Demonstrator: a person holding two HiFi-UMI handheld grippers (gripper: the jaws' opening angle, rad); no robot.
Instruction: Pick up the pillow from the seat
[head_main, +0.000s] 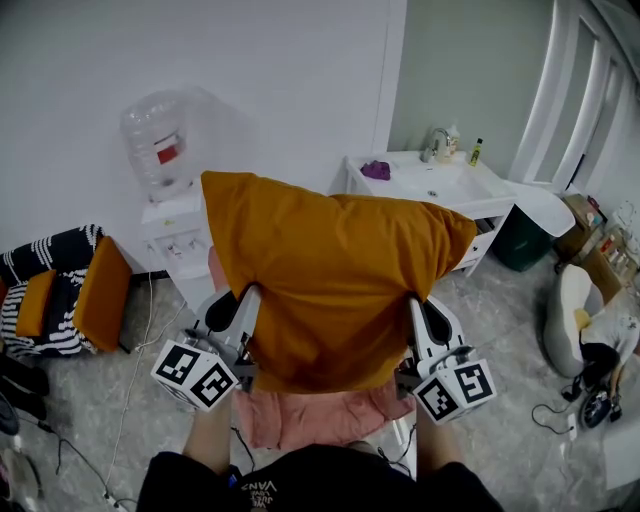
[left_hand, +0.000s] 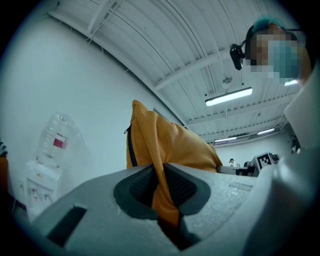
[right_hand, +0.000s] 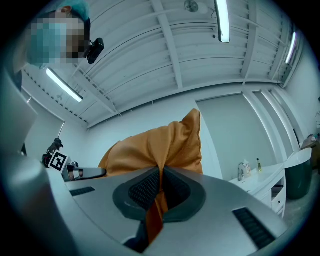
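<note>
As the left gripper (head_main: 240, 302) and right gripper (head_main: 424, 310) each pinch its lower edge, the orange pillow (head_main: 335, 270) hangs mid-frame, apparently lifted off the pink seat (head_main: 300, 418), pickup seemingly complete.

Head view: we look steeply down from above, close over pillow (head_main: 335, 290), with left hand-held gripper (head_main: 235, 310) and right hand-held gripper (head_main: 428, 318) at frame bottom. Gripper views: we ride just behind own jaws, very near, tilted up toward ceiling (left_hand: 165, 45). All three views share pillow. Left gripper view and head view share water dispenser (head_main: 160, 190); right gripper view and head view share washstand (head_main: 480, 190).
</note>
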